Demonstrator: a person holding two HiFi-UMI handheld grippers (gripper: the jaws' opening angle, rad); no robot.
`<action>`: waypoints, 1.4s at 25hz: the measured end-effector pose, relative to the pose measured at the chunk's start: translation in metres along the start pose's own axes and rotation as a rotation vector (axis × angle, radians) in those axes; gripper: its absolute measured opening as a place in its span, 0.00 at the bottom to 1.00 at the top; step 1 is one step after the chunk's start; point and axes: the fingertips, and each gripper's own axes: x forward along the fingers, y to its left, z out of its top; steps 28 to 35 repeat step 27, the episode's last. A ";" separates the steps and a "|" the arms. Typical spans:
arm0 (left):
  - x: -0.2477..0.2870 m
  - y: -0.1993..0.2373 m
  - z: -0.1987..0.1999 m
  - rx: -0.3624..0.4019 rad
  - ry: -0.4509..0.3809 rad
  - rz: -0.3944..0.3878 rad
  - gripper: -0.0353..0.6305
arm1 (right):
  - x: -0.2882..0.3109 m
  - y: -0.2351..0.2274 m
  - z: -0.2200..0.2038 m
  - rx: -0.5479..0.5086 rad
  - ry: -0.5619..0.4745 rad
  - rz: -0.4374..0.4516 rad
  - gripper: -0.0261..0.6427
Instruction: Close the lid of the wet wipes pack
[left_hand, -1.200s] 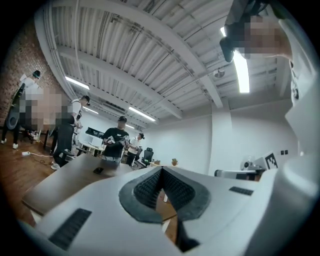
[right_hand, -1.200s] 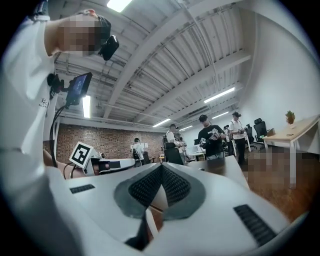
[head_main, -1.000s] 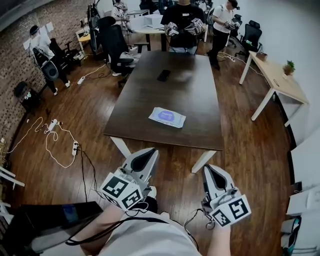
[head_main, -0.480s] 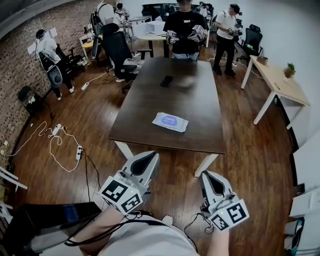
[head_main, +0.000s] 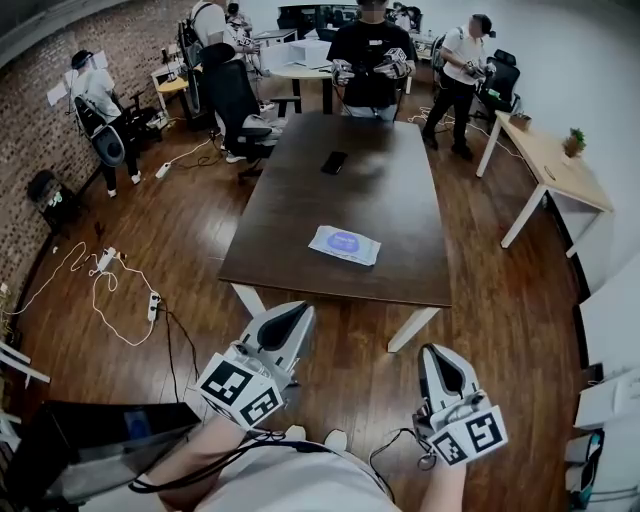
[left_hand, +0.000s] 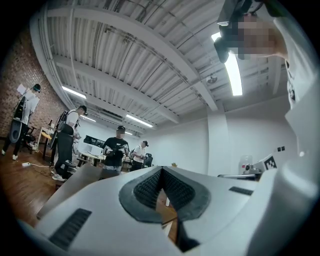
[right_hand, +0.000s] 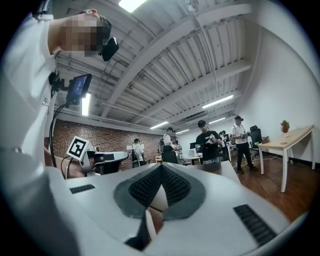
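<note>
One high view, two jaw-level views
The table (head_main: 400, 230) ahead of the jaws is shared, seen steeply downward and level.

Open-plan office. A dark bench (head_main: 375, 195) stands centrally on a wood floor (head_main: 150, 240). Beyond the bench: office chairs (head_main: 235, 92) and desks (head_main: 300, 62). Left of it: brick wall (head_main: 55, 130). Right of it: light desk (head_main: 548, 162) carrying a potted plant (head_main: 572, 142). Overhead: ceiling strip lights (left_hand: 232, 75).

a dark phone (head_main: 334, 162) lies on the long surface (head_main: 290, 222). a person in black (head_main: 372, 52) stands at its far end.
</note>
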 end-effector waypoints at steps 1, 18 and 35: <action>-0.003 0.003 0.001 -0.003 -0.002 0.000 0.05 | 0.002 0.003 0.001 -0.006 0.000 -0.005 0.05; -0.036 0.024 0.003 -0.038 -0.026 -0.034 0.05 | 0.010 0.041 0.008 -0.051 -0.003 -0.055 0.05; -0.034 0.030 0.002 -0.036 -0.023 -0.046 0.05 | 0.017 0.045 0.005 -0.054 -0.005 -0.060 0.05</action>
